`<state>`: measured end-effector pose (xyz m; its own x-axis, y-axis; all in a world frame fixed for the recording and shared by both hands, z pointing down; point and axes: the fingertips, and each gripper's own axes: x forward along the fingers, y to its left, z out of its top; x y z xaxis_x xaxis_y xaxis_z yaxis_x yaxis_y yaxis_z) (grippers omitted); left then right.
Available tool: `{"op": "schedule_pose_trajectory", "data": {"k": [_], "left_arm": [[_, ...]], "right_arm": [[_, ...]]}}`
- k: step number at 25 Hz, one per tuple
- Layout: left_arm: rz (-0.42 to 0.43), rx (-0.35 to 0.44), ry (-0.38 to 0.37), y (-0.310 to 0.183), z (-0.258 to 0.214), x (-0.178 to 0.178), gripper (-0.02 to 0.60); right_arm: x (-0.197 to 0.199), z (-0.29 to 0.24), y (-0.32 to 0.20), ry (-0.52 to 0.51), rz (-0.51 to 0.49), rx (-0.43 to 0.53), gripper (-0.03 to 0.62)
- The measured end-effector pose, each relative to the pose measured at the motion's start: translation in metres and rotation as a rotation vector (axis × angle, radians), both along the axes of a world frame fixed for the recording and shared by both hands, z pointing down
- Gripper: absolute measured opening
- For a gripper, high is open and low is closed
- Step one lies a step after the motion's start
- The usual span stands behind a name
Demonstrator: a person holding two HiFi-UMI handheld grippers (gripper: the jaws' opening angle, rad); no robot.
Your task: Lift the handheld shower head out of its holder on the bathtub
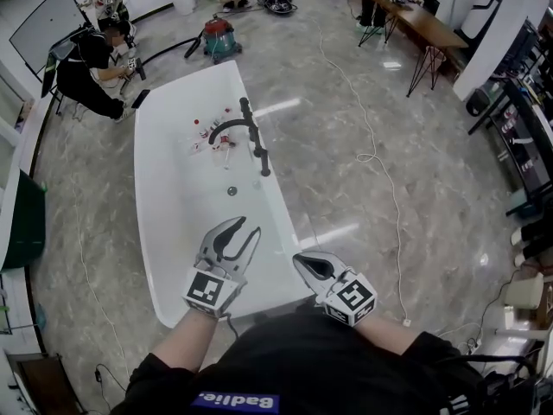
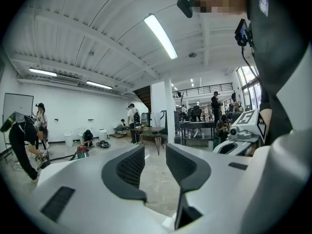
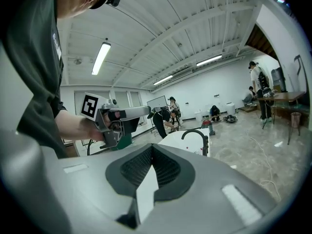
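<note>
A white bathtub [image 1: 151, 223] runs away from me in the head view. On its right rim stands a black fitting with an arched spout [image 1: 226, 128] and the black handheld shower head [image 1: 257, 148] in its holder. The right gripper view shows the arched spout [image 3: 197, 134] ahead, far off. My left gripper [image 1: 244, 226] hangs over the tub's near end, open and empty, well short of the shower head. Its jaws [image 2: 155, 155] stand apart. My right gripper [image 1: 296, 258] is beside the tub's near right rim, its jaws [image 3: 152, 150] shut on nothing.
Small bottles [image 1: 210, 137] lie inside the tub near the spout, and a drain [image 1: 232, 191] sits in its floor. People crouch beyond the tub's far left corner [image 1: 95, 63]. A red and teal vacuum [image 1: 220, 37], a white floor cable [image 1: 371, 150] and a table [image 1: 419, 20] stand further off.
</note>
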<state>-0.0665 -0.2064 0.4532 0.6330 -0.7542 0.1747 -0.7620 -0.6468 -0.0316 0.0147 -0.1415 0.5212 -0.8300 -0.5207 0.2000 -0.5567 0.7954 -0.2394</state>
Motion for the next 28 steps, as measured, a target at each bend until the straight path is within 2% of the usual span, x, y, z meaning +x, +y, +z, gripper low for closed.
{"op": "schedule_pose_trajectory", "data": {"k": [3,11,18,24,28], "left_arm": [[-0.002,0.015,-0.021,-0.027,0.006,0.002,0.13],[-0.006,0.027,-0.136,-0.096,0.028,0.007,0.164],[-0.003,-0.009,-0.219,-0.151,0.058,0.016,0.183],[0.012,-0.053,-0.336,-0.195,0.103,0.018,0.183],[0.027,-0.082,-0.407,-0.226,0.132,0.021,0.183]], "right_arm": [[0.009,0.005,-0.008,-0.002,0.017,-0.009,0.002],[0.03,0.014,-0.026,-0.008,0.056,-0.027,0.002],[0.045,0.022,-0.045,-0.014,0.088,-0.053,0.002],[0.051,0.034,-0.056,-0.001,0.1,-0.063,0.002],[0.064,0.048,-0.059,0.003,0.132,-0.108,0.002]]}}
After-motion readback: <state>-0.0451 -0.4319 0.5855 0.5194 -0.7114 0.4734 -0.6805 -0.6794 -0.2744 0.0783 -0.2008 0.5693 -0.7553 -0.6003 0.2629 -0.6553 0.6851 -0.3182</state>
